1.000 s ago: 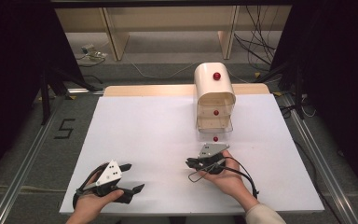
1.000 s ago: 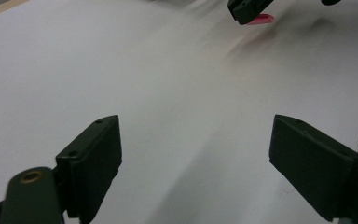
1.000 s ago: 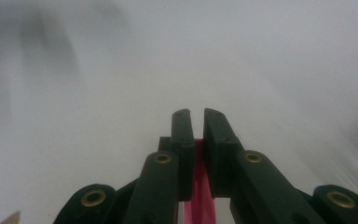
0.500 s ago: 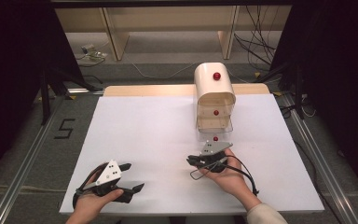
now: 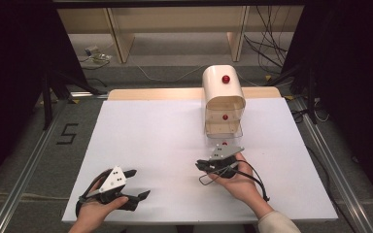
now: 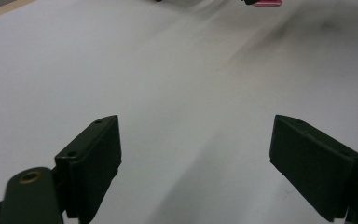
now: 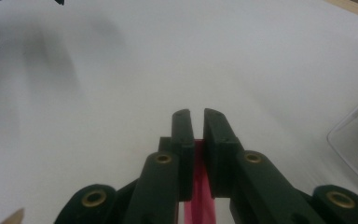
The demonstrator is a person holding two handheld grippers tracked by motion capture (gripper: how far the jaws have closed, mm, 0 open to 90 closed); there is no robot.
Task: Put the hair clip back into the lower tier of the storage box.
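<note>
Plainly pinched: a thin red strip (image 7: 198, 196), caught between the pads of the right gripper (image 7: 196, 116), jaws pressed nearly together with only a narrow gap at the tips. Kind of object not determinable; little more than its edge visible. Held low over the white table top (image 5: 165, 131), right of centre, near side, just in front of the drawer unit (image 5: 223, 92). Gripper aimed left across the table, away from the unit. Clear drawer (image 7: 354, 140) close at the right of the right gripper view, apparently drawn out; red knob (image 5: 224, 143) just beside the gripper body.

Judged as the step in hand: carrying the strip, most likely to or from that drawer.

Recommended for good execution:
- Keep the pinch firm; a thin strip slips easily.
- Turn the wrist towards the unit before any approach, so that the strip leads and not the gripper body.
- Clear the knob and the drawer wall; risk of snagging the trailing cable.
- Release only once well inside the drawer rim.

Left gripper (image 5: 138, 183) at the near left, well apart, jaws spread wide, nothing between them. Available to steady the unit if required.
</note>
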